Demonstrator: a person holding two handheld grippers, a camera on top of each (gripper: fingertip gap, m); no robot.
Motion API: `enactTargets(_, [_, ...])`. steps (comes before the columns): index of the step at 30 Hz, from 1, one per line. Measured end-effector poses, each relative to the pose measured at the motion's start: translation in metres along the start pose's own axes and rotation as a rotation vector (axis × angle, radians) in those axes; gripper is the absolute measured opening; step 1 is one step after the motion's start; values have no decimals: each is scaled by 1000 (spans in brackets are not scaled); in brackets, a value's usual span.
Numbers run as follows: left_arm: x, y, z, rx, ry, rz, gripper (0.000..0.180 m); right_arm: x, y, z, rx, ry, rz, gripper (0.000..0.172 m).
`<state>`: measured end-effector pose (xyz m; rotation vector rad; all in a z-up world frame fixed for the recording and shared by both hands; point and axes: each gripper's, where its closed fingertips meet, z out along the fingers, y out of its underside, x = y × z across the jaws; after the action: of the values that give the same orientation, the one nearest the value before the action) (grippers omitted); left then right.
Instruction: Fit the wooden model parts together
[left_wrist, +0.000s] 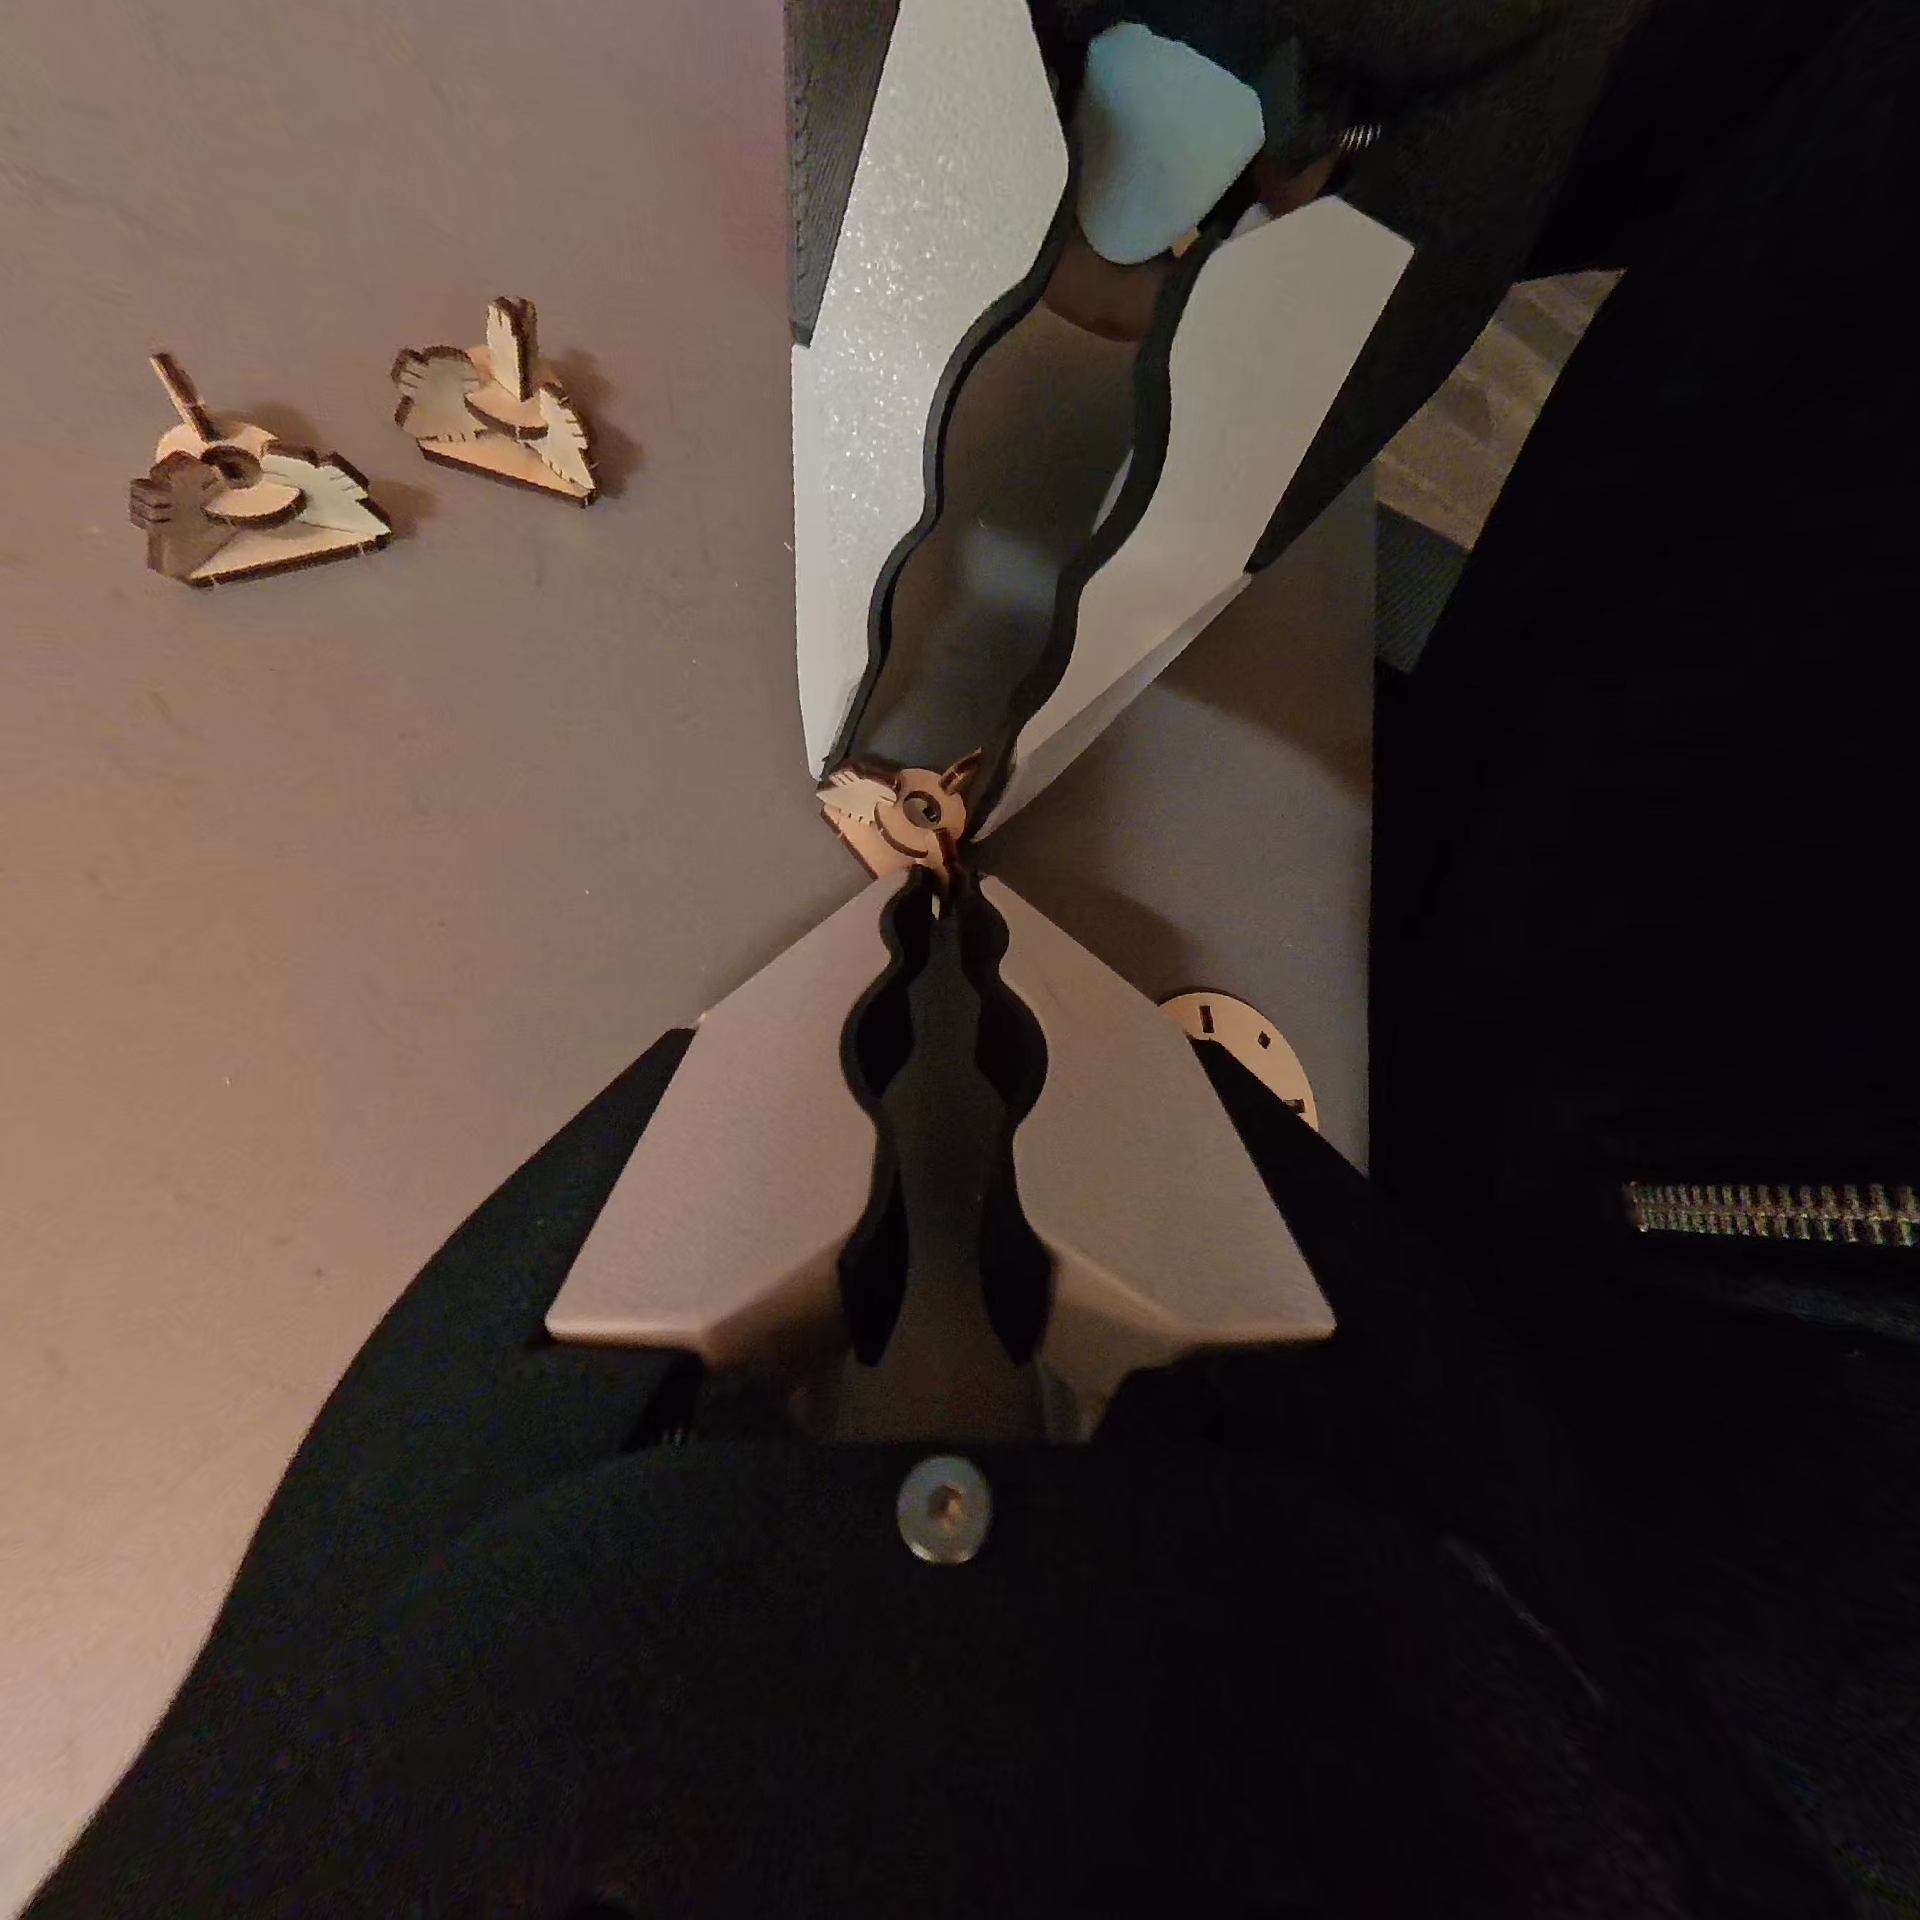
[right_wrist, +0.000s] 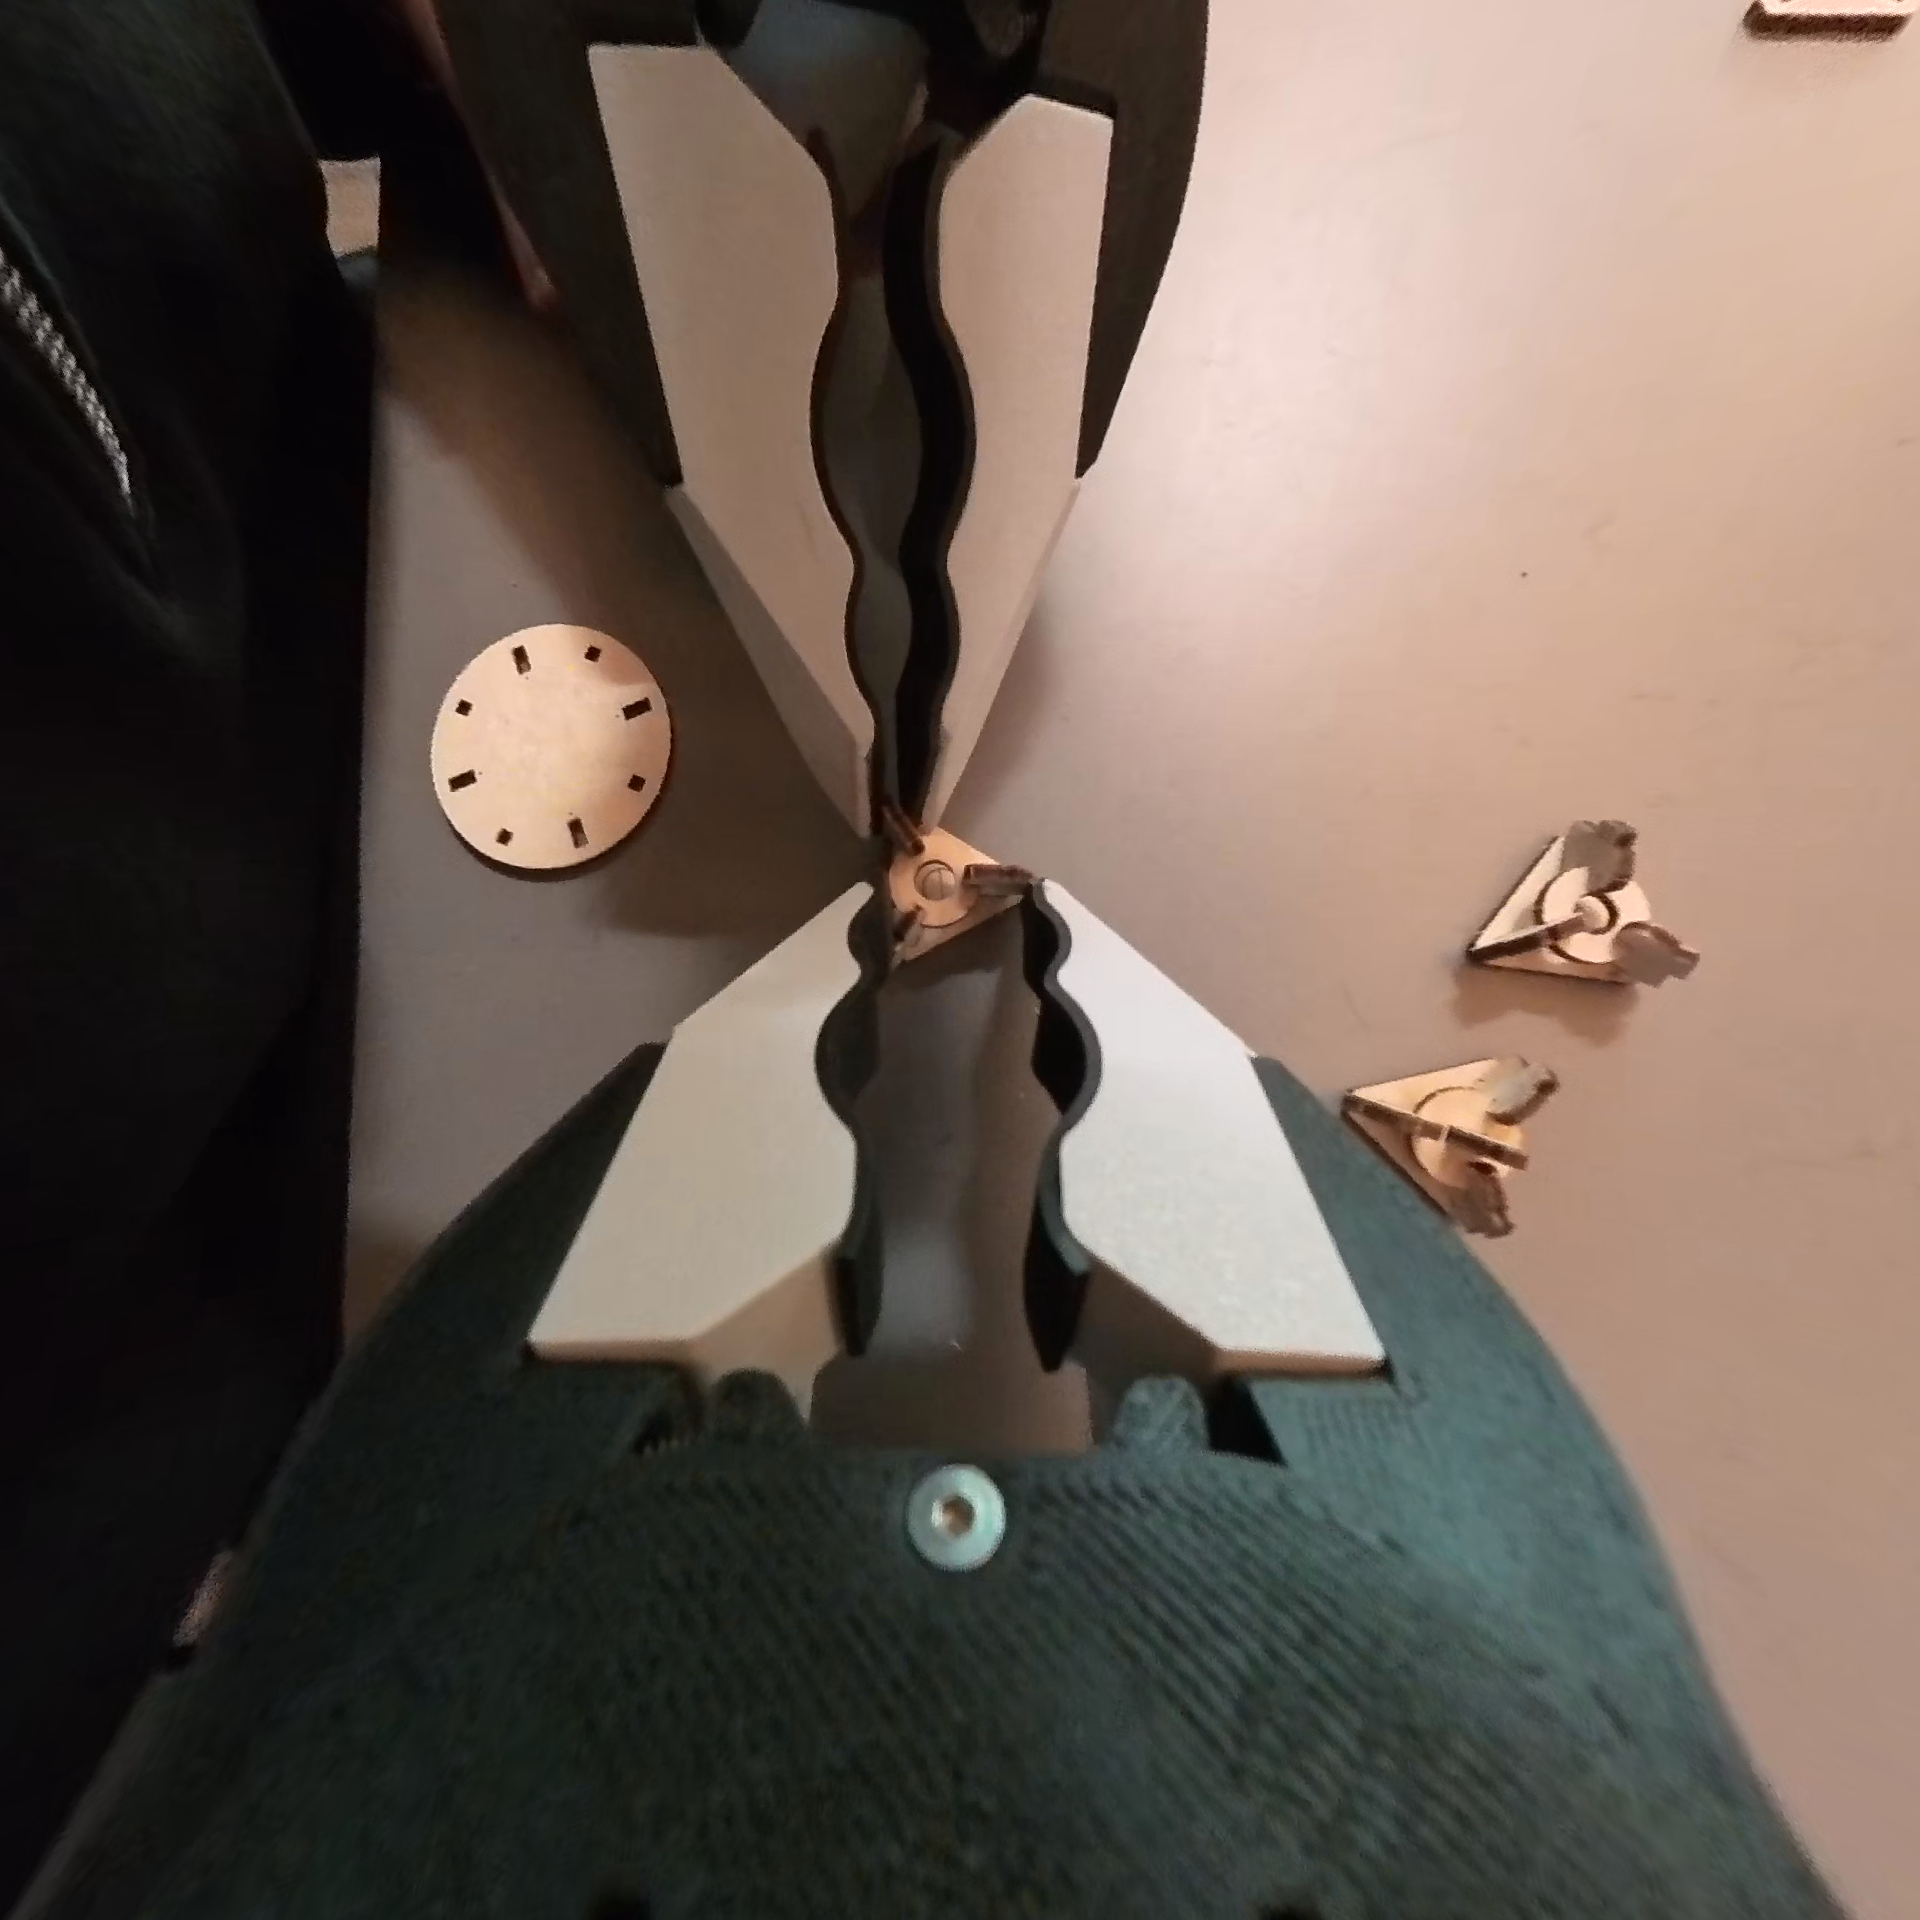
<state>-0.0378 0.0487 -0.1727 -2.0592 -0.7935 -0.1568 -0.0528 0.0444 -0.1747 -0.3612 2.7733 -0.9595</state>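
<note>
Left gripper (left_wrist: 940, 883): nearly closed, black wavy pads pinching a thin wooden tab (left_wrist: 943, 864) by its flat sides. Right gripper (right_wrist: 951, 904): partly closed from the other side, pads pressing on the edges of a small triangular wooden piece (right_wrist: 935, 883). Lifted above the table (left_wrist: 312, 935), right where both sets of tips meet. Gripped by the edges, probably so the flat face with the round ring and hole is left bare, and the tab at its corner is easy to reach.

Thin pale plywood, smooth on top, burnt dark brown along the cut edges, with a feather-like wing shape on one side.

Farther out, two more triangular wooden pieces (left_wrist: 255, 494) (left_wrist: 499, 416) lying on the plain, smooth tabletop, each with a peg standing up. Closer in, a flat round wooden disc (right_wrist: 551, 748) with small slots around its rim, beside a dark jacket with a metal zipper (left_wrist: 1766, 1221).
</note>
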Motion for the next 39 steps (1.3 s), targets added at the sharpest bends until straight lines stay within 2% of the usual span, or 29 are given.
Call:
enactTargets(4, [0,0,0,1,0,-8,5,0,-1,-1,32,16,33,25])
enactTargets(7, [-1,0,0,1,-8,-4,5,4,-3,-7,68,63,50,38])
enactTargets(9, [-1,0,0,2,-16,-1,5,5,-5,-13,98,91,62,38])
enactTargets(12, [-2,0,0,1,-31,7,5,-3,-3,-17,106,83,125,29])
enactTargets(15, [-2,0,0,2,-50,13,5,-11,4,-15,80,100,175,12])
enactTargets(21, [-2,0,0,3,-70,17,5,-16,10,-9,47,157,166,4])
enactTargets(28, [-4,-1,1,-13,-94,42,5,-15,12,-7,37,167,165,1])
enactTargets(39, [-7,-2,1,-134,-89,10,4,-15,12,-6,24,184,143,1])
